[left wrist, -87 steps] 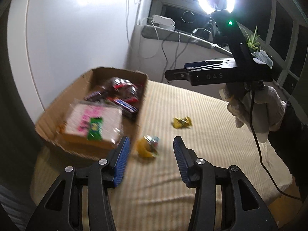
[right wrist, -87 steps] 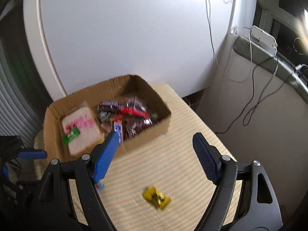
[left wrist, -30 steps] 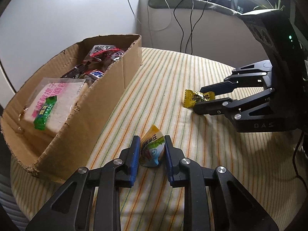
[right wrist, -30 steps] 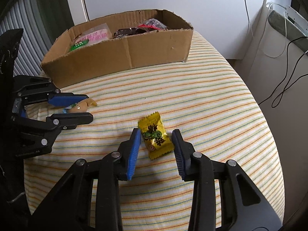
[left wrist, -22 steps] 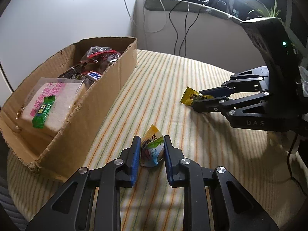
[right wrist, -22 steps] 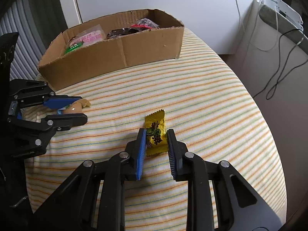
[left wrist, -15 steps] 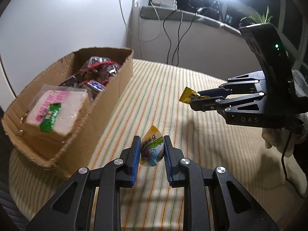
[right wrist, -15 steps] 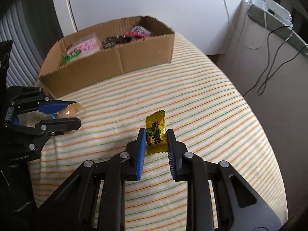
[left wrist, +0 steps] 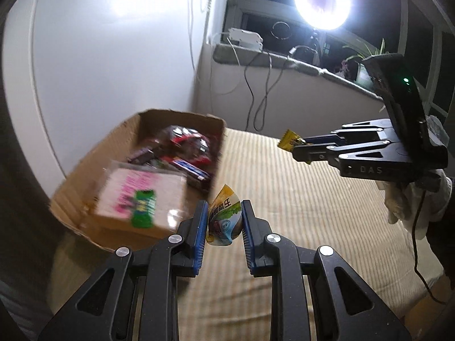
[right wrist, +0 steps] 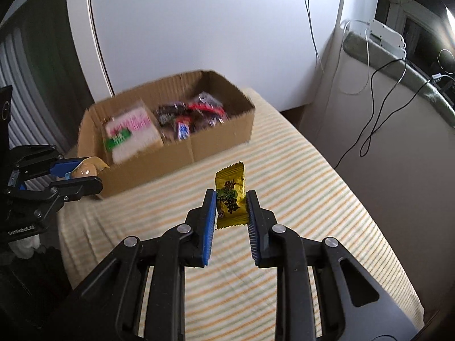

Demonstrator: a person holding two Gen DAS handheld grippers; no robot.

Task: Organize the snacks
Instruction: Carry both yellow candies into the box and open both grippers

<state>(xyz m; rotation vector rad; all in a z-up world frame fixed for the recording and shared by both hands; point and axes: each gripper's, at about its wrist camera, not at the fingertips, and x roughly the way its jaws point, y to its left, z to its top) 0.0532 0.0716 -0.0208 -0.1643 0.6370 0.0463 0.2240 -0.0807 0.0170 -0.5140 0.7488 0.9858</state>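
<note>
Two grippers: each clamps one snack, lifted above the striped table (right wrist: 327, 199).
Left gripper (left wrist: 223, 223): pinches white packet (left wrist: 224, 221), just beside cardboard box (left wrist: 125, 142), nearer.
Right gripper (right wrist: 229, 209): pinches yellow candy (right wrist: 231, 199); box lies ahead-left.

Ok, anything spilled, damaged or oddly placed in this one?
Nothing spilled. The cardboard box has ragged, torn edges but sits upright with its snacks inside. Each gripper holds one packet: left gripper the cone-shaped snack, right gripper the yellow candy packet.
</note>
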